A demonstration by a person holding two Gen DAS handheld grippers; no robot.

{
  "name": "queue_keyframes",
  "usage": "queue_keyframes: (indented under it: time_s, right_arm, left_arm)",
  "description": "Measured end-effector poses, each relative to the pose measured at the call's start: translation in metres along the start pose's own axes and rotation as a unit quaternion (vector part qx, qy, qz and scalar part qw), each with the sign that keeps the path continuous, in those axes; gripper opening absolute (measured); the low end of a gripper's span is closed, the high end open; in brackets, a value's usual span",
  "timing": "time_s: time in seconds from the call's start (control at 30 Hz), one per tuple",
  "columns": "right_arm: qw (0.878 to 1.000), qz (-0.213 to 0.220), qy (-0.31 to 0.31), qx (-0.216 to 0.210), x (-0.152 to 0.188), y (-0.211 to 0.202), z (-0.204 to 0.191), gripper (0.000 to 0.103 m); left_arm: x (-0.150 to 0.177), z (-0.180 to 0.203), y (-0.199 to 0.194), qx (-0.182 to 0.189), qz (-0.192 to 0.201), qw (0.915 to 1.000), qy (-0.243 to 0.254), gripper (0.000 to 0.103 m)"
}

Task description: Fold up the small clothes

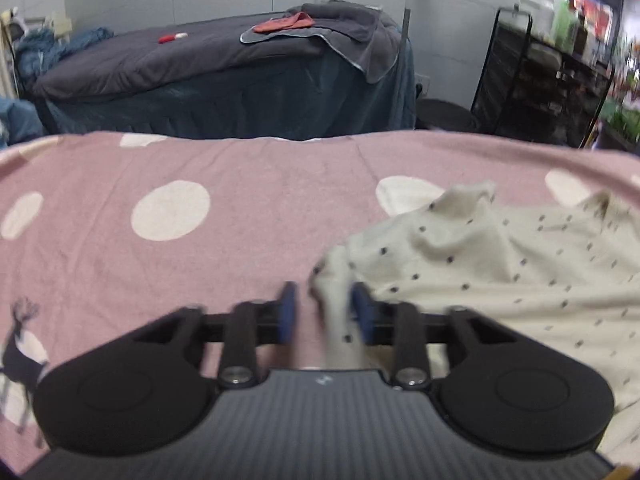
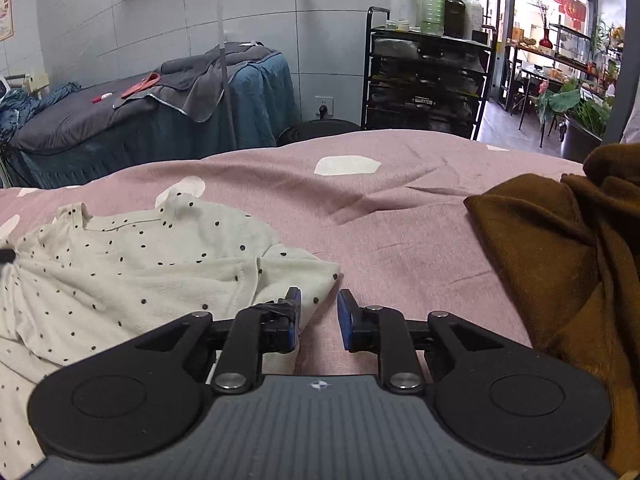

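Note:
A cream garment with small dark dots (image 1: 500,264) lies rumpled on a pink spotted bedspread (image 1: 224,272). In the left wrist view its left corner sticks up between the blue pads of my left gripper (image 1: 325,308). The right pad touches the cloth, while a gap shows at the left pad, so the jaws are open. In the right wrist view the same garment (image 2: 140,264) lies to the left. My right gripper (image 2: 319,312) stands open at its right corner, with the left finger over the cloth's edge and the right finger over bare bedspread (image 2: 400,220).
A brown garment (image 2: 560,260) is heaped on the bedspread at the right. Beyond the bed stand a dark-covered massage bed (image 1: 200,64) with grey towels, a black trolley (image 2: 428,80) carrying bottles, and a dark round stool (image 2: 320,128).

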State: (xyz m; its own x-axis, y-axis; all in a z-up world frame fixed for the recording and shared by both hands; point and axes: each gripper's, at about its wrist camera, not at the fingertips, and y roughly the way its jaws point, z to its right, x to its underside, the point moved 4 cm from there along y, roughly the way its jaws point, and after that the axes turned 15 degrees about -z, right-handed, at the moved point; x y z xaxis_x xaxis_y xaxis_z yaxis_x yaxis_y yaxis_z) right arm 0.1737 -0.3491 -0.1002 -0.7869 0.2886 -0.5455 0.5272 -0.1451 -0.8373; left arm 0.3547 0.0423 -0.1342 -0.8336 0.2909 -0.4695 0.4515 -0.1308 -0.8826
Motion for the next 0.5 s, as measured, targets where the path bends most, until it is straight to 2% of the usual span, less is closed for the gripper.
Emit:
queue_keyframes:
  time_s: [0.03,0.1,0.2,0.27,0.33,0.4,0.47,0.5]
  right_arm:
    - [1.000,0.011,-0.002,-0.004,0.001,-0.004,-0.002,0.035]
    - [0.999,0.030,-0.023,-0.010,0.005,-0.014,-0.011,0.035]
    - [0.996,0.050,-0.067,-0.029,0.014,-0.024,-0.028,0.034]
    - [0.995,0.036,-0.082,-0.042,0.020,-0.021,-0.035,0.034]
    - [0.993,0.010,-0.106,-0.044,0.026,-0.011,-0.042,0.031]
    - [0.993,-0.023,-0.118,0.001,0.032,0.003,-0.043,0.029]
    - [0.995,-0.016,-0.103,-0.003,0.034,0.004,-0.037,0.030]
    - [0.994,-0.018,-0.104,-0.003,0.033,0.005,-0.036,0.030]
  left_arm:
    - [0.000,-0.003,-0.002,-0.023,0.003,0.9997,-0.004,0.067]
    - [0.006,-0.010,-0.016,-0.026,0.021,0.9992,-0.024,0.068]
    - [0.023,-0.011,-0.044,0.022,0.052,0.9978,-0.035,0.068]
    - [0.038,0.004,-0.056,0.066,0.053,0.9964,0.004,0.067]
    - [0.055,0.021,-0.057,0.078,0.033,0.9953,0.045,0.067]
    - [0.071,0.033,-0.046,0.065,0.004,0.9956,0.067,0.067]
    - [0.084,0.034,-0.032,0.011,-0.004,0.9962,0.086,0.070]
    - [0.087,0.030,-0.032,0.019,0.012,0.9967,0.077,0.075]
